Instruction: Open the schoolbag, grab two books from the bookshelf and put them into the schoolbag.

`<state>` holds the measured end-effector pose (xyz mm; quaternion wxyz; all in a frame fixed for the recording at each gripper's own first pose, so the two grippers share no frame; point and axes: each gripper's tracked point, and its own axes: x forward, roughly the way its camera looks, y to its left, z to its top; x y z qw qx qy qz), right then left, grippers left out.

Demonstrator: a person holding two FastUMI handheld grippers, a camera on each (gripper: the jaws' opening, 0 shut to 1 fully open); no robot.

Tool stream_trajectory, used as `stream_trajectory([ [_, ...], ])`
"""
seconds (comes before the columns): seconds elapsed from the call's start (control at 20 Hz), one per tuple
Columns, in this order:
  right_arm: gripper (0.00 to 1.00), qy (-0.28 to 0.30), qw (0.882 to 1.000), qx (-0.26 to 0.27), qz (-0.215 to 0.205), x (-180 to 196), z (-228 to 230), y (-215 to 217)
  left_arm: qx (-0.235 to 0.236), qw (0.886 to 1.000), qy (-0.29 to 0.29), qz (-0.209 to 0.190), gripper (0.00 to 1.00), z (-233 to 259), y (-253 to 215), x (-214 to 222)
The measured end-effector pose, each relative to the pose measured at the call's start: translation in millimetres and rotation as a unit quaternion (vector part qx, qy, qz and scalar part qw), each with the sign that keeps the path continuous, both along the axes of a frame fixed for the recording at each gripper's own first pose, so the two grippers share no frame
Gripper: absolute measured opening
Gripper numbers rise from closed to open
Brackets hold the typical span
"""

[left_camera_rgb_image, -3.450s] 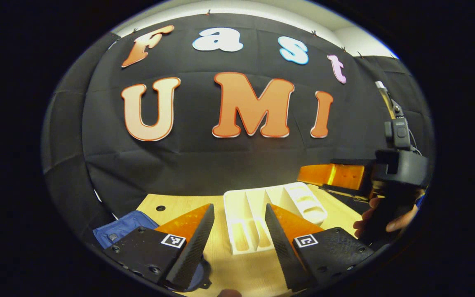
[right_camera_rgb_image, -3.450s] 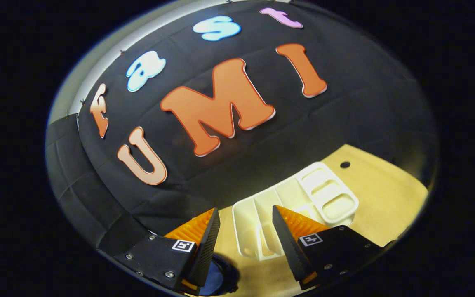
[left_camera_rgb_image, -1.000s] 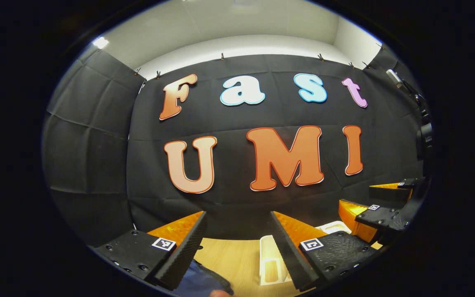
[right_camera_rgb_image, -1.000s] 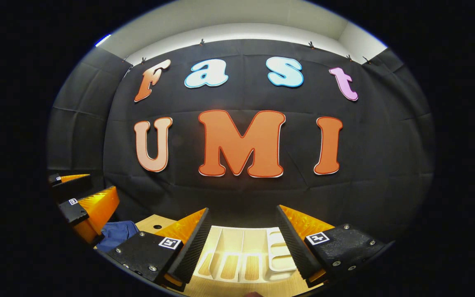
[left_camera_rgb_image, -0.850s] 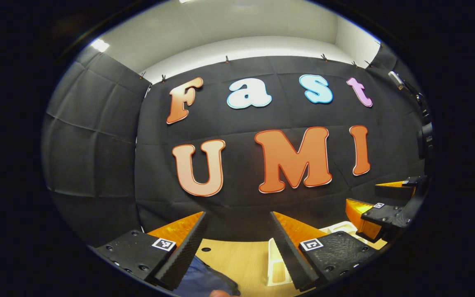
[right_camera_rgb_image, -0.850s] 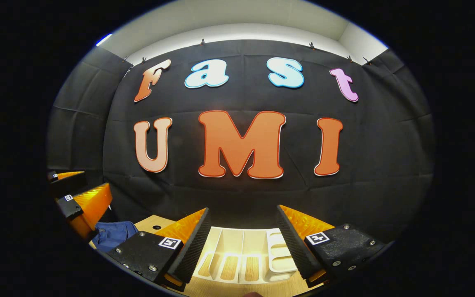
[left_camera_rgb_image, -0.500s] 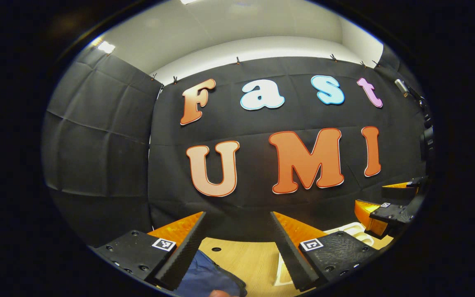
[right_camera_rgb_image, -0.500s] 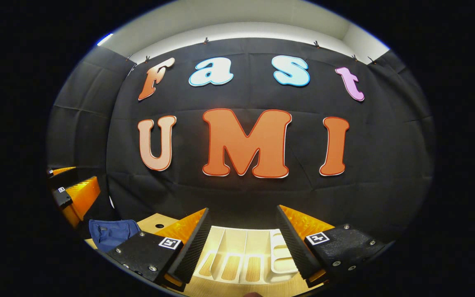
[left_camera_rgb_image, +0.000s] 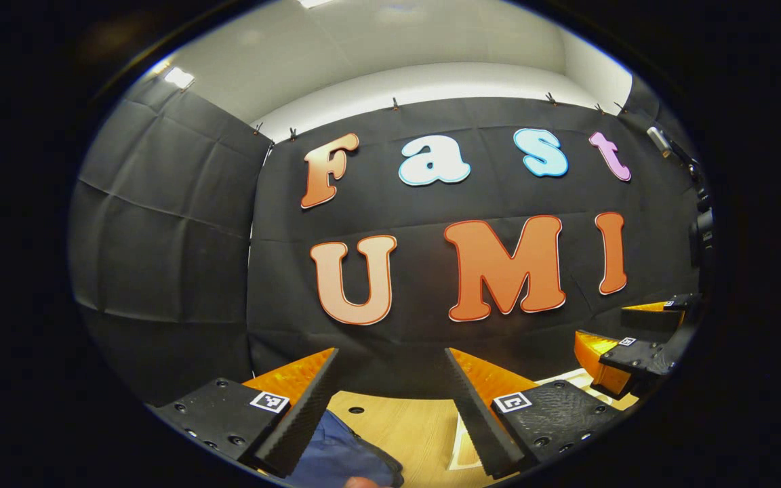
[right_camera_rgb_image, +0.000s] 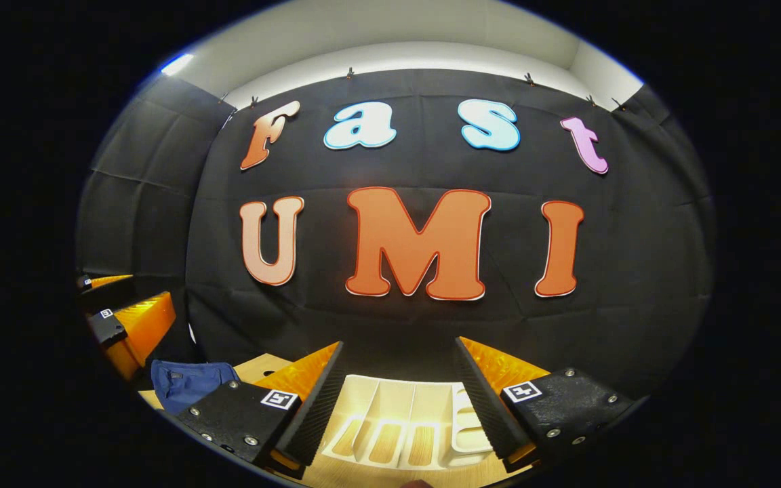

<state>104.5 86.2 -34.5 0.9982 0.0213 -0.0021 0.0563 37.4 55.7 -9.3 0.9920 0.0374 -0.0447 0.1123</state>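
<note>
A blue schoolbag [left_camera_rgb_image: 343, 457] lies flat on the wooden table [left_camera_rgb_image: 404, 423], just under my left gripper [left_camera_rgb_image: 390, 352], which is open with nothing between its fingers. The bag [right_camera_rgb_image: 187, 383] also appears low on the left in the right gripper view. A white bookshelf [right_camera_rgb_image: 397, 417] with upright dividers stands on the table below my open right gripper [right_camera_rgb_image: 398, 344]; the slots I see hold nothing. A sliver of that bookshelf [left_camera_rgb_image: 462, 444] peeks past my left gripper's right finger. Both grippers hover above the table and face the back wall.
The right gripper [left_camera_rgb_image: 634, 346] shows at the right edge of the left gripper view, fingers apart. The left gripper [right_camera_rgb_image: 126, 322] shows at the left edge of the right gripper view. A small hole [left_camera_rgb_image: 356, 410] marks the tabletop near the black wall cloth.
Both grippers have tilted up from the table toward the wall. In the last second the left gripper view swung left, so the bookshelf slid behind its right finger. The right gripper barely moved.
</note>
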Motion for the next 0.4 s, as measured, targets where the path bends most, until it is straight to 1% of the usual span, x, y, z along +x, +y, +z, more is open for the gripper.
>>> stream_trajectory([
  [0.4, 0.94, 0.000, 1.000, -0.013, -0.009, -6.2, -2.4, -2.1, -0.006, 1.000, 0.008, -0.015, 0.93, -8.3, -3.7, 2.1],
])
